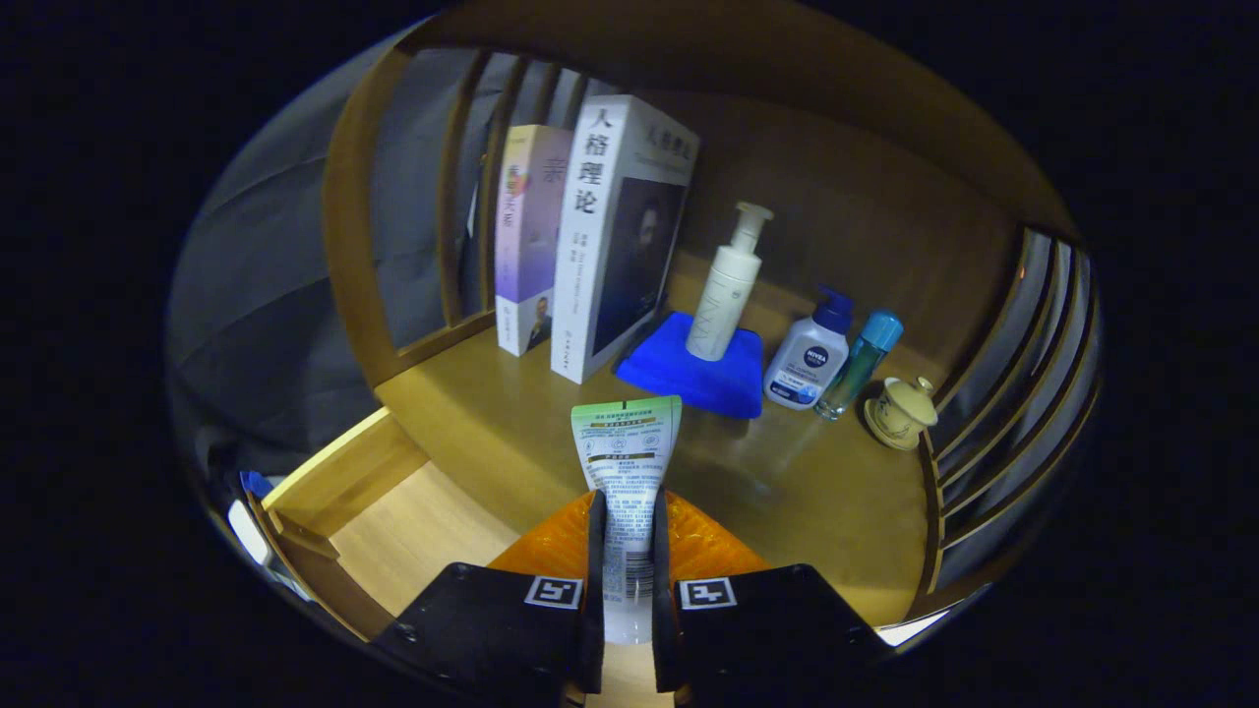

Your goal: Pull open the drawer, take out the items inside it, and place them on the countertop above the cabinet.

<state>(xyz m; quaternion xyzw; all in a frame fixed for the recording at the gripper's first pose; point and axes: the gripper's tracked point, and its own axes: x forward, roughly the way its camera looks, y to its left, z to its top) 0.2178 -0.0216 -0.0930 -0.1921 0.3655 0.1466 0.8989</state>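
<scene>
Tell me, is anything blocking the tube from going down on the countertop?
Nothing visible does. The gripper is shut on the tube, and the countertop is bare just ahead of the tube. The blue cloth with the pump bottle and the books stand farther back, beyond that spot.

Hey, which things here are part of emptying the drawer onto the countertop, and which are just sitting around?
Part of the job:
tube, clamped in the claw
open drawer
countertop

Just sitting around:
two books
white pump bottle on the blue cloth
small white bottle
teal-capped bottle
lidded cup
</scene>
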